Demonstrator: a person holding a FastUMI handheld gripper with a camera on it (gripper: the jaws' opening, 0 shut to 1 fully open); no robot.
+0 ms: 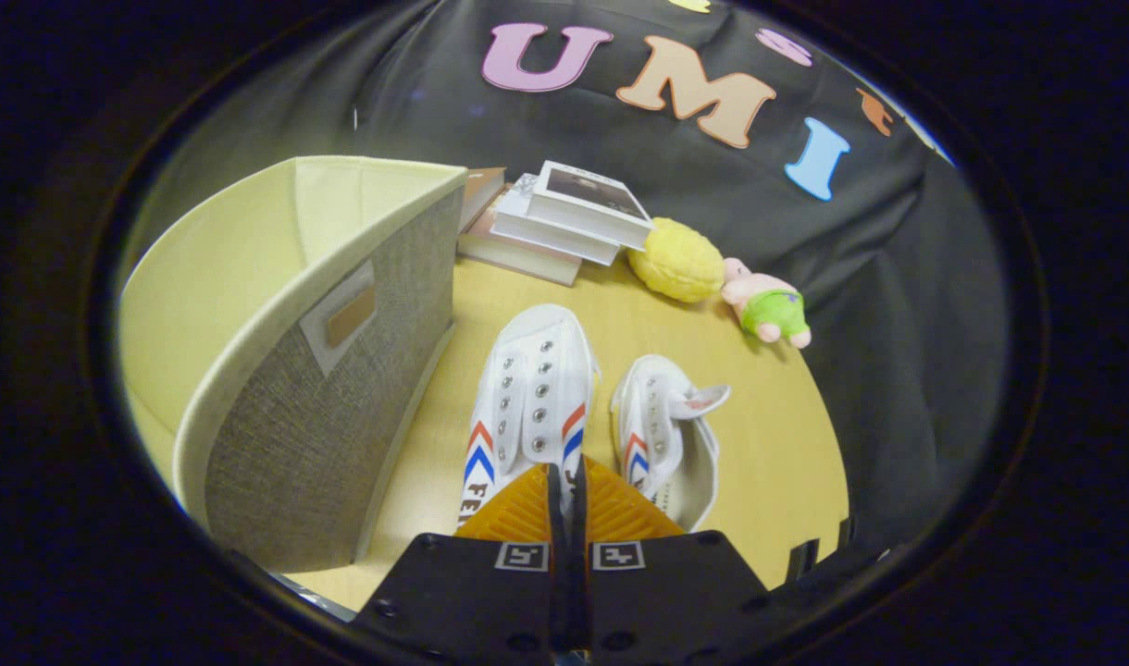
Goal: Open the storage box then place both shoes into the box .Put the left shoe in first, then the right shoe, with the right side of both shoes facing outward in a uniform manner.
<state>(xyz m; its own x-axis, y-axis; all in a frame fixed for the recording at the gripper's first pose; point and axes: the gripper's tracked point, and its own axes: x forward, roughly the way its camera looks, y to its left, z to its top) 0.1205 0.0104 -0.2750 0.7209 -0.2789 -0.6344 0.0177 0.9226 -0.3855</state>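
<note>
The box (278, 370) stands open and empty. Both shoes (527, 398) lie beside it; the tongs (567, 481) look closed, seemingly pinching the nearer shoe.

Bare wooden counter (787, 444) lies open beside the white canvas shoes (537, 388); the tall grey fabric storage box (342, 388) walls the other side.

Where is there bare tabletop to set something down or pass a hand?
Bare table lies right of the smaller shoe, up to the plush toy. A narrow strip runs between the box and the larger shoe. Crowded: books, yellow ball, and the shoes by the nearly closed gripper.
</note>
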